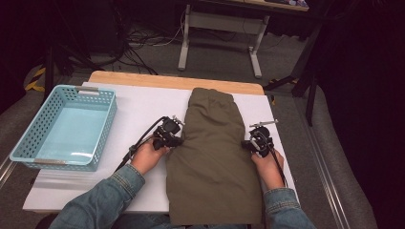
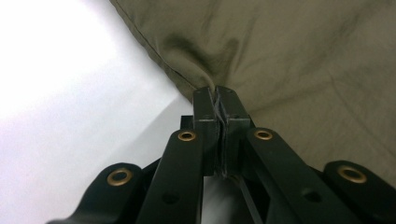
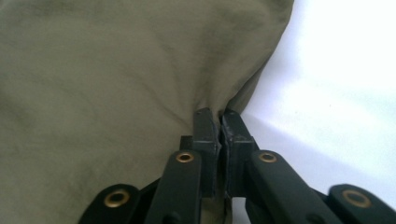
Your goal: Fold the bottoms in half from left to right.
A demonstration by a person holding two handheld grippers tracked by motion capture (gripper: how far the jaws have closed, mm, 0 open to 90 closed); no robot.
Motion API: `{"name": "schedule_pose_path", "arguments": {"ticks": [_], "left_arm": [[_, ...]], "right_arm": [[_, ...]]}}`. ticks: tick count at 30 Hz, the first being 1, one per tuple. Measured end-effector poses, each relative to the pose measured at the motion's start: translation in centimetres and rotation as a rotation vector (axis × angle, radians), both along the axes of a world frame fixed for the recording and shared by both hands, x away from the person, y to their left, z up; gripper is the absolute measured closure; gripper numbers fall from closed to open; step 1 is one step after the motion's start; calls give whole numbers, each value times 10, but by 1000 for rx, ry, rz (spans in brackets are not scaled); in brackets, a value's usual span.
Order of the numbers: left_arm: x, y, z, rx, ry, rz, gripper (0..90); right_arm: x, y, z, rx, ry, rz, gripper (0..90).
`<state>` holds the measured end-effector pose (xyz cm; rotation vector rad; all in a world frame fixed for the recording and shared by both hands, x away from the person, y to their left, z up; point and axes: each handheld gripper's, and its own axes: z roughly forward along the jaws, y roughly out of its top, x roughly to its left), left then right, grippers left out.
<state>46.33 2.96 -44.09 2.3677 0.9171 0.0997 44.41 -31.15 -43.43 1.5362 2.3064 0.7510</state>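
Note:
An olive-green folded garment (image 1: 212, 152) lies lengthwise on the white table cover, from the far edge to the near edge. My left gripper (image 1: 179, 141) is at the garment's left edge, about halfway along, and is shut on that hem (image 2: 205, 77), which bunches into the jaws. At the opposite side my right gripper (image 1: 246, 144) is shut on the garment's right edge (image 3: 219, 100), the cloth puckering where the jaws pinch it. Both hands, in denim sleeves, come in from the bottom of the high view.
A light blue perforated basket (image 1: 28, 138) stands on the left part of the white cover (image 1: 138, 109). The wooden table edge (image 1: 143, 78) runs along the far side. A desk frame (image 1: 219, 28) and cables lie on the floor beyond.

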Motion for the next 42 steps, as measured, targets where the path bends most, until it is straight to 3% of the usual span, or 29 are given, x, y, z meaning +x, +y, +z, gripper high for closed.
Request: {"name": "schedule_pose_path", "arguments": {"ticks": [4, 8, 15, 24, 27, 33, 36, 38, 42], "left_arm": [[-11, 9, 10, -43, 13, -15, 884], [-28, 10, 10, -16, 7, -59, 885], [-51, 15, 10, -22, 12, -102, 884], [-74, 17, 6, -4, 35, -149, 884], [-80, 17, 7, 19, 29, -170, 884], [-83, 19, 6, 19, 32, -199, 877], [-82, 20, 8, 8, 36, -189, 859], [-81, 23, 10, 2, 17, -196, 853], [-78, 27, 13, -38, 10, -174, 745]], "right_arm": [[-13, -7, 5, 58, 3, 2, 881], [-33, -8, 5, 79, 26, 16, 881], [-61, -12, 9, 119, 30, 19, 881], [-77, -14, 3, 121, 85, 38, 881], [-84, -14, 2, 129, 89, 48, 881], [-91, -13, -1, 118, 80, 68, 857], [-92, -14, -1, 105, 64, 69, 785], [-92, -16, -1, 111, 54, 70, 752], [-91, -17, 3, 129, 7, 86, 664]]}}
